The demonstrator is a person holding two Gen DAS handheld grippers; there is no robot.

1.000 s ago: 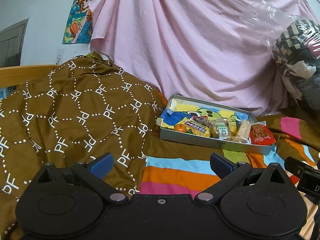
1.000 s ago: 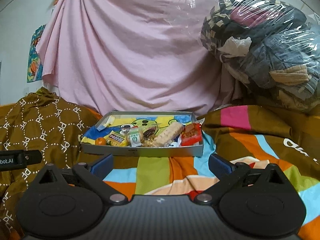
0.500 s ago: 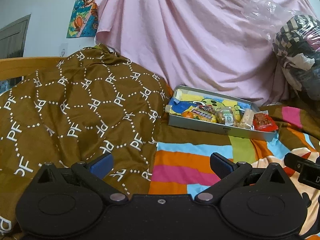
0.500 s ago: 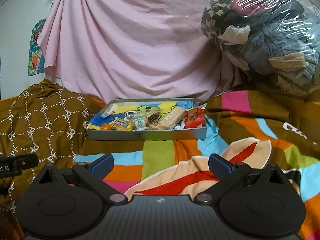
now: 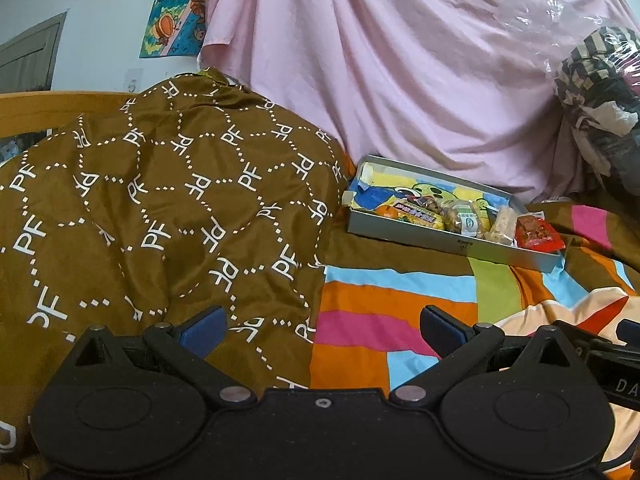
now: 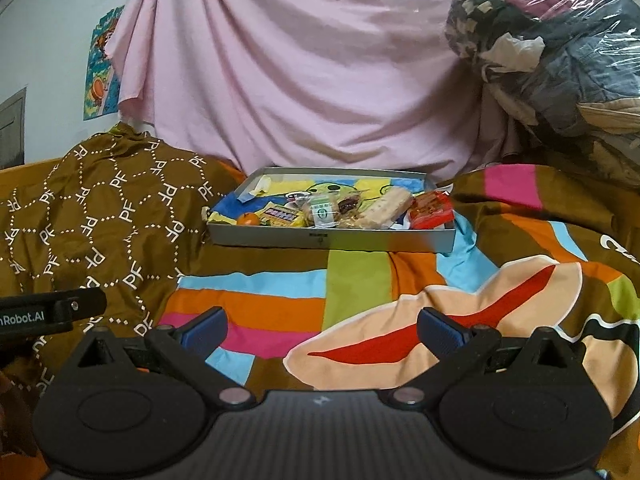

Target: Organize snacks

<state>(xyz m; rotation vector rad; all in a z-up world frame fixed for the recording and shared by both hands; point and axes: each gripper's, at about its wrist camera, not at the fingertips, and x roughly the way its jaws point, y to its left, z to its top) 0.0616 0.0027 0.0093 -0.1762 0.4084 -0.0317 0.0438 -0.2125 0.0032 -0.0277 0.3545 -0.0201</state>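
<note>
Snacks (image 6: 332, 210) inside grey tray (image 6: 332, 242), striped blanket (image 6: 280, 304) bare before it

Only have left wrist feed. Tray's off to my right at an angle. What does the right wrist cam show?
Observer: From the right wrist, the tray sits nearly dead ahead, its long front wall facing the right gripper.
Operator: Right jaws open?
Observer: Yes, spread wide, nothing between them, over the striped blanket.
Operator: My view cuts off that plastic bag.
Observer: The clothes bag shows almost whole there, piled behind the tray on the right.
Operator: See my gripper?
Observer: Only a black part at the left edge, printed "Robot.AI".
</note>
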